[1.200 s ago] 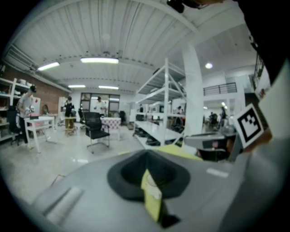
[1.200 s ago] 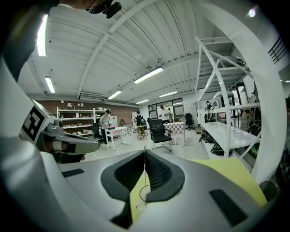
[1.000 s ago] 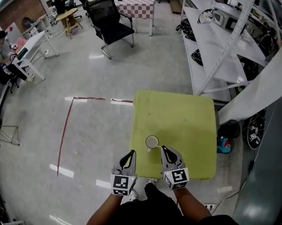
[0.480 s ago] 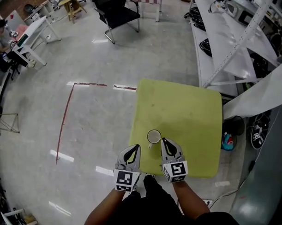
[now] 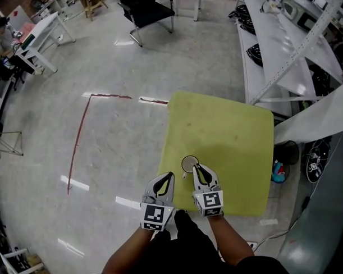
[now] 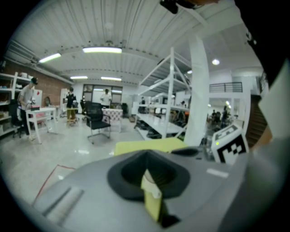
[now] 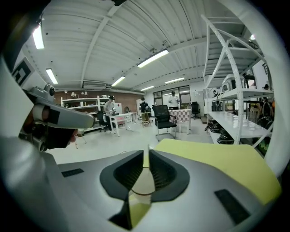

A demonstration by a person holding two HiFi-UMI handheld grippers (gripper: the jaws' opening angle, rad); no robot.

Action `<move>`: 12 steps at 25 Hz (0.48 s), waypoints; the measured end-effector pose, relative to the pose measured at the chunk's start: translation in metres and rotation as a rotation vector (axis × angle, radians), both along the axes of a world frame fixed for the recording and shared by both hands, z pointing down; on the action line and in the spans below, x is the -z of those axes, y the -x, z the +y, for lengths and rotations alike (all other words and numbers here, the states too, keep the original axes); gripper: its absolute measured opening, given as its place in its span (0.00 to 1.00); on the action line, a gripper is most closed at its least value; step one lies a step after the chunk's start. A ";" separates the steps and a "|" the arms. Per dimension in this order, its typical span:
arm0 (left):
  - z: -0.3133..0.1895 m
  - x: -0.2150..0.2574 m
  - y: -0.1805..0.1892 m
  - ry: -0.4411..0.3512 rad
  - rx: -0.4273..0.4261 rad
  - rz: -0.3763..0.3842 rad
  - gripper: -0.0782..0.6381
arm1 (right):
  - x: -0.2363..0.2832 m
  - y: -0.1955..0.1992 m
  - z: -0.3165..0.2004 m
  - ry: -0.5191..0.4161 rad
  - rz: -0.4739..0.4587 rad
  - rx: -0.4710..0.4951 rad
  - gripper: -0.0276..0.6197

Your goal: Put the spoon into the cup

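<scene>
A small white cup [image 5: 189, 163] stands on the yellow-green table [image 5: 227, 135], near its front left. My right gripper [image 5: 197, 169] hovers just in front of the cup with its tips at the rim, jaws shut. In the right gripper view a thin pale sliver, apparently the spoon [image 7: 148, 152], stands up between the shut pads, and the cup's rim [image 7: 141, 186] shows below them. A short white stub [image 5: 185, 174] sits at the cup's near side; it looks like the handle. My left gripper [image 5: 169, 177] hangs left of the cup over the table's front left edge, shut and empty.
White metal shelving [image 5: 276, 47] with gear runs along the right. A black office chair [image 5: 145, 9] and desks stand far back. Red tape [image 5: 82, 130] marks the glossy floor left of the table. A person's arms [image 5: 173, 246] are at the bottom.
Both grippers have sunk toward the table. The right one's tips have closed in on the cup's rim. The jaws have stayed shut.
</scene>
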State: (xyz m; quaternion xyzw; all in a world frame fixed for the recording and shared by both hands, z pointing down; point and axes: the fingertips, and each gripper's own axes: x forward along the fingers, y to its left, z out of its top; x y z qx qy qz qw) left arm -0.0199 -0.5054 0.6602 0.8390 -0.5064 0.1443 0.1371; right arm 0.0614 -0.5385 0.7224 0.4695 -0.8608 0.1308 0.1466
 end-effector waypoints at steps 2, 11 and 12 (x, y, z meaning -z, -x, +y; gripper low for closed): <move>-0.001 -0.002 0.000 0.001 -0.008 0.000 0.12 | -0.006 0.004 0.001 0.029 -0.008 0.021 0.25; -0.001 0.004 0.011 -0.012 -0.010 -0.001 0.12 | -0.001 0.007 0.003 0.042 -0.020 -0.006 0.33; -0.001 0.004 0.012 -0.013 -0.011 0.000 0.12 | 0.002 0.006 0.004 0.036 -0.021 -0.009 0.33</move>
